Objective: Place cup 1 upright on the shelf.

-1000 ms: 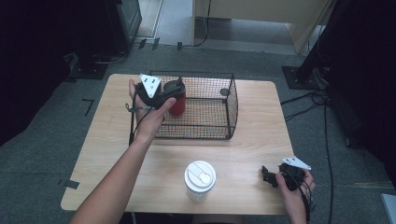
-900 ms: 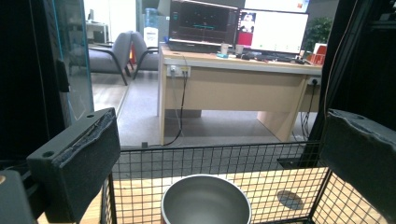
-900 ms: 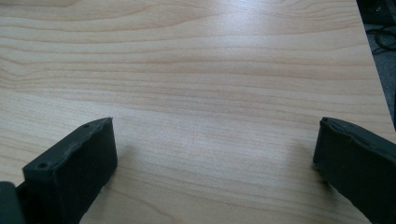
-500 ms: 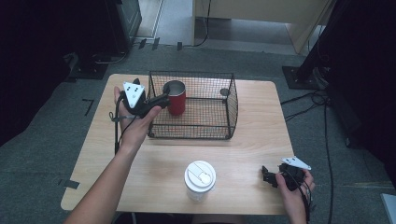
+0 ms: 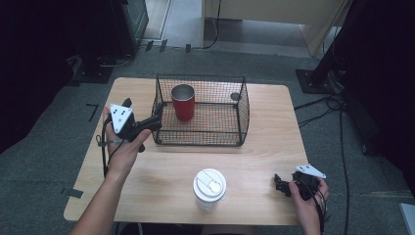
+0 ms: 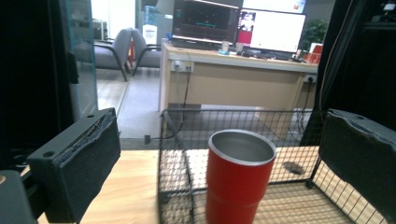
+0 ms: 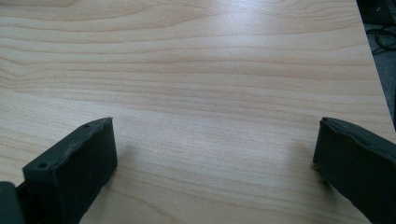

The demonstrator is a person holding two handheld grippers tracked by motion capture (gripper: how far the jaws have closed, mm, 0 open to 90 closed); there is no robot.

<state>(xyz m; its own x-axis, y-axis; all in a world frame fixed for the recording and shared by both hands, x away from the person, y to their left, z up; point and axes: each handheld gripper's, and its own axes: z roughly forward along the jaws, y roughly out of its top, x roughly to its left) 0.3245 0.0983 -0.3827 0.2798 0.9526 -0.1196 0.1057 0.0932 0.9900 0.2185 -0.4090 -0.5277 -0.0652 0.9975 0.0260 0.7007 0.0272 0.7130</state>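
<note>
Our left gripper, jaws wide apart and padded in black foam, hovers just outside the wire basket; inside stands a red steel-lined cup. Our right gripper, jaws spread, rests low on the pale wood table, near a white-lidded paper cup.

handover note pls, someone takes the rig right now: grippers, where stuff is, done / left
Left gripper: open, empty, outside the wire basket's left wall, pointing at the red tumbler.
Right gripper: open, empty, low over the table's front right part.
Red tumbler: upright inside the basket, left rear part, no lid.
White lidded cup: upright on the table, front centre, untouched.
Done: tumbler is in the basket.
Left, probably: the white cup goes in next; the right gripper is the nearer.
</note>
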